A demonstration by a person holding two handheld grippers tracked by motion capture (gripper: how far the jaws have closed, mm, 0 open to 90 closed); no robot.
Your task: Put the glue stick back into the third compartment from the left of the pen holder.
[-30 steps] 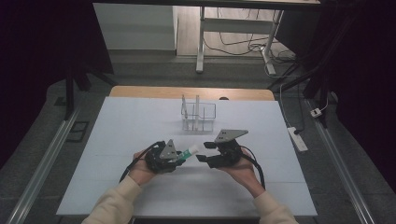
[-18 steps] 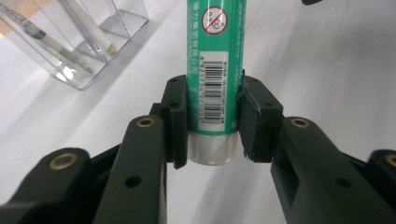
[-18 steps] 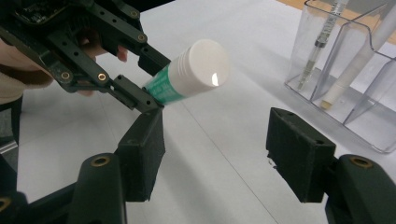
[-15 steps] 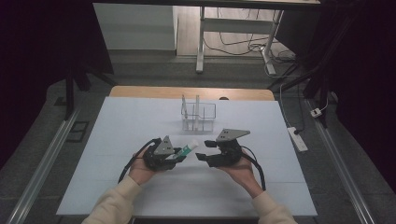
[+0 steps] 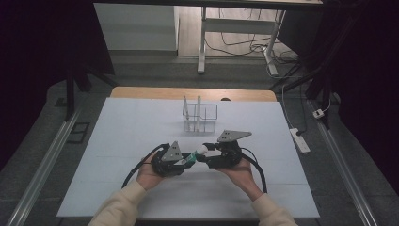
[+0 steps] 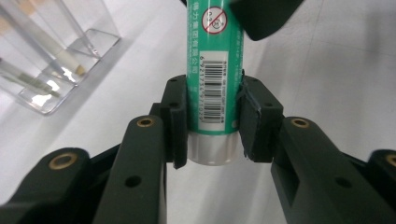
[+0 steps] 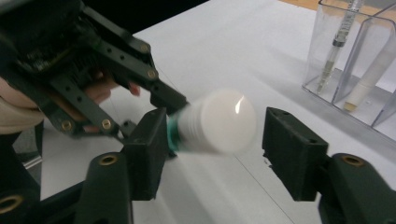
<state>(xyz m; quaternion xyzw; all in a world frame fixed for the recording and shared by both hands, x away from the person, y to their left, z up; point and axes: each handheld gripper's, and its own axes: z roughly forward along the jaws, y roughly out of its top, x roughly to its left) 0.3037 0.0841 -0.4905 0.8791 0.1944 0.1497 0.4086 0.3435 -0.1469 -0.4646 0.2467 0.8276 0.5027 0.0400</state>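
The left gripper point(image 6: 211, 126) clenched the glue stick point(image 6: 214, 70) just in front of the rack point(image 5: 200, 115), while the right gripper point(image 7: 219, 154) gaped around its cap point(image 7: 219, 122), so an off-centre squeeze might have skewed it.

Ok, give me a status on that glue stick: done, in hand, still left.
Done: the left gripper is clamped on the green glue stick near its white base, above the table. In hand: the right gripper has its jaws open around the white cap, not yet closed. Left: gripping the cap and probably pulling it off. The clear organizer stands apart.
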